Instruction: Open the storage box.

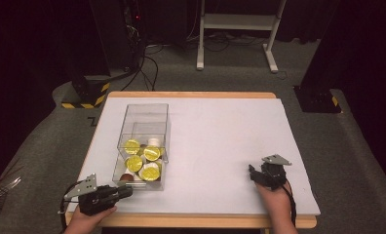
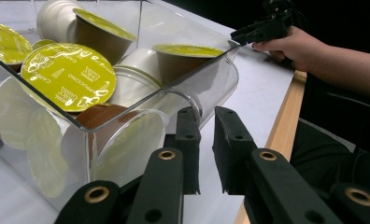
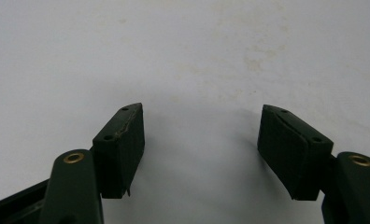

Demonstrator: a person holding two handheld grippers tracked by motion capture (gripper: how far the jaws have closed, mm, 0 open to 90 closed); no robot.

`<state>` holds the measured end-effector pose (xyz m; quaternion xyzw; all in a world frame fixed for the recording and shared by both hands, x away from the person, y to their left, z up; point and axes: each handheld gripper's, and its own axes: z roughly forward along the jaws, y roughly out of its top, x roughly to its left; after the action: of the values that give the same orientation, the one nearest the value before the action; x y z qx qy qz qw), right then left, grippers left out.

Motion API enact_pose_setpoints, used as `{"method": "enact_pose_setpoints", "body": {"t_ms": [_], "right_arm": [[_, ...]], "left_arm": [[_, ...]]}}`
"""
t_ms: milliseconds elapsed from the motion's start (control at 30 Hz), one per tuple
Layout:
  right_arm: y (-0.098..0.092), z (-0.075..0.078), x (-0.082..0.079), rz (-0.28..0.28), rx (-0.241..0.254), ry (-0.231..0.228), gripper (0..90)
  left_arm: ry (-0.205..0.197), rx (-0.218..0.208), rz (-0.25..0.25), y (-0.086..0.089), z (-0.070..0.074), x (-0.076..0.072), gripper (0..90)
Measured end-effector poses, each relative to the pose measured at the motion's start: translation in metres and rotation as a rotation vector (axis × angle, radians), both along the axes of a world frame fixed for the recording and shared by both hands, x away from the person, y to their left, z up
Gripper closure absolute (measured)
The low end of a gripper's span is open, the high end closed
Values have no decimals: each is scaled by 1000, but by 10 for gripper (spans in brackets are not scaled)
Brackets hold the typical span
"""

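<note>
We see a clear plastic box (image 1: 143, 127) on the left half of the table (image 1: 220, 141), its long axis running near to far. Coffee capsules (image 1: 143, 157) with yellow-green foil lids lie heaped in its near end; in the left gripper view one lid (image 2: 68, 77) faces the camera, with white and brown capsule bodies around it.

Left gripper (image 1: 125, 191) lies at the near left table edge, just beside the box's near right corner. Its fingers (image 2: 188, 140) stand almost pressed together, a narrow gap between them, nothing in it. We cannot tell whether the tips touch the box wall.

Right gripper (image 1: 254, 174) sits well apart, near the near right table edge, in the person's right hand (image 1: 274, 197). Its fingers (image 3: 120, 144) are spread over the bare white table, empty.

Beyond the table's far edge: grey floor, a white frame's legs (image 1: 237, 29), black-and-yellow striped bases (image 1: 86, 95).
</note>
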<state>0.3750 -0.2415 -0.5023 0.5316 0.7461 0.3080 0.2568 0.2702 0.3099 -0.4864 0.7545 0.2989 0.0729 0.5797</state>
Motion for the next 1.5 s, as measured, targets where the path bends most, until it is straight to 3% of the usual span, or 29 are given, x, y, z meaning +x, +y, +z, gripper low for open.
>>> {"method": "enact_pose_setpoints", "body": {"t_ms": [467, 633, 1200, 1500], "right_arm": [[0, 0, 0, 0, 0, 0, 321], [0, 0, 0, 0, 1, 0, 321], [0, 0, 0, 1, 0, 0, 321], [0, 0, 0, 2, -1, -1, 321]], "left_arm": [[-8, -9, 13, 2, -1, -4, 795], [-14, -39, 48, 10, 2, -5, 758], [-105, -48, 117, 22, 21, -8, 797], [-115, -44, 135, 20, 28, -3, 795]]}}
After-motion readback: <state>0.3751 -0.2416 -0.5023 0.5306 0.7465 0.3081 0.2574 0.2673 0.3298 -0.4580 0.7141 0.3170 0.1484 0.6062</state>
